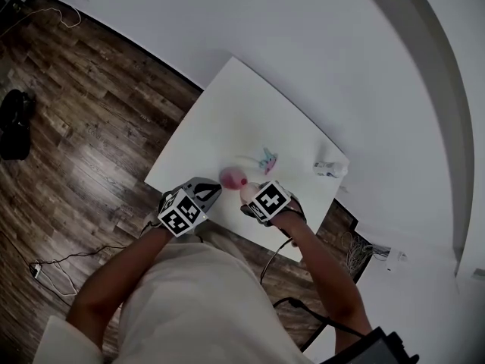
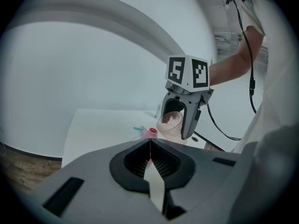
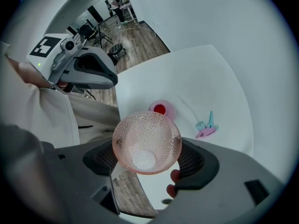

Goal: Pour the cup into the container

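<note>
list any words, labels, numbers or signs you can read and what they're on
No readable words or numbers anywhere.
Left marker cube, on the left claw: black-and-white coded squares, no text.
Right marker cube, on the right claw: the same.
Pink cup: no print.

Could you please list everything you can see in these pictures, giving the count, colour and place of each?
table: one, white, on a dark wood floor
cup: one, clear pinkish and dimpled, held above the table's near part
container: one, pink with red inside, on the table just beyond the cup
small item: one, pink and teal, on the table beyond the container
small object: one, white, near the table's right-hand corner; too small to identify
dark object: one, black, on the floor at the left of the head view
left gripper: one, grey, jaws together, nothing between them
right gripper: one, grey, jaws closed on the cup
</note>
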Demonstrator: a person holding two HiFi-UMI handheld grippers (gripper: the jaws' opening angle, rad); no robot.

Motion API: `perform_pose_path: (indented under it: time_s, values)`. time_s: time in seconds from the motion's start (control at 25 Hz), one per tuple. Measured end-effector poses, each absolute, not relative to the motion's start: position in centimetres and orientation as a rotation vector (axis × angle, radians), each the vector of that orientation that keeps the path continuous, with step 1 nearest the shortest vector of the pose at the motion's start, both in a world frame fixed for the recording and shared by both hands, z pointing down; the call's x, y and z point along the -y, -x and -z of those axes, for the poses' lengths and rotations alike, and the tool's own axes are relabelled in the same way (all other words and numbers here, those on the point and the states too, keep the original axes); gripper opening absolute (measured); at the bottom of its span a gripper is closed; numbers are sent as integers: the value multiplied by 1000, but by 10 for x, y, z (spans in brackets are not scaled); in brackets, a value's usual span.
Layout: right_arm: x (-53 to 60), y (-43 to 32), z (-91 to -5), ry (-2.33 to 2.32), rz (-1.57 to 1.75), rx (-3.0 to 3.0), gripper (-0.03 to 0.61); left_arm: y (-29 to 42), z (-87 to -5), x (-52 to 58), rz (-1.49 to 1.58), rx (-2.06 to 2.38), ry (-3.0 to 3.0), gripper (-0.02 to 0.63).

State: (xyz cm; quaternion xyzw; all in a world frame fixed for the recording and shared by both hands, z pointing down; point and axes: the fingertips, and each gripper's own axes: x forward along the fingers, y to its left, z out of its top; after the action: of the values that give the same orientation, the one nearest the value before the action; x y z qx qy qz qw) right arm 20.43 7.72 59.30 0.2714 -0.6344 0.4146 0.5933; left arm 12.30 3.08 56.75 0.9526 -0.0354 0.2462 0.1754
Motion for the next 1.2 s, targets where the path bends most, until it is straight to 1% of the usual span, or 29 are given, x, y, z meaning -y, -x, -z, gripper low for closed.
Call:
perform_pose_path:
  time_s: [1.2]
  values:
    - [-79, -203, -597, -566, -995, 1403, 379, -122, -573, -27, -676, 106, -2689, 12]
